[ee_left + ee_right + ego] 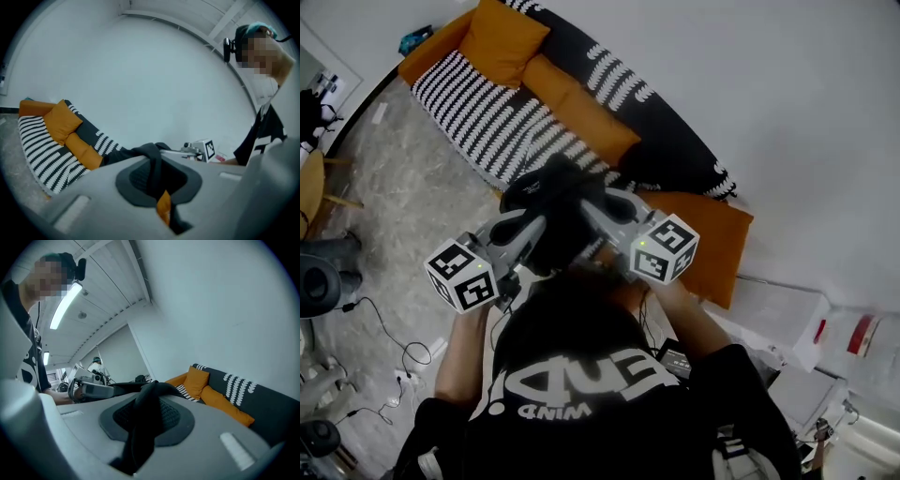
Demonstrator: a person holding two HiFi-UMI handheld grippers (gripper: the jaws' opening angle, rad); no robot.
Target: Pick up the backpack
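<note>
Over the sofa's [487,112] front edge hangs the backpack [555,202], black, limp and bunched, an orange tab [163,206] showing; left gripper [542,228] and right gripper [589,204] both pinch it.

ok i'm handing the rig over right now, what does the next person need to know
Left gripper: jaws shut on a black strap that carries an orange tag.
Right gripper: jaws shut on another black strap.
Backpack: held up between the two grippers, in front of the person, over the front edge of the striped sofa.
Done: both grips made, backpack raised.
Left: keep both grips shut. Whether its bottom hangs clear of the sofa is hidden.
</note>
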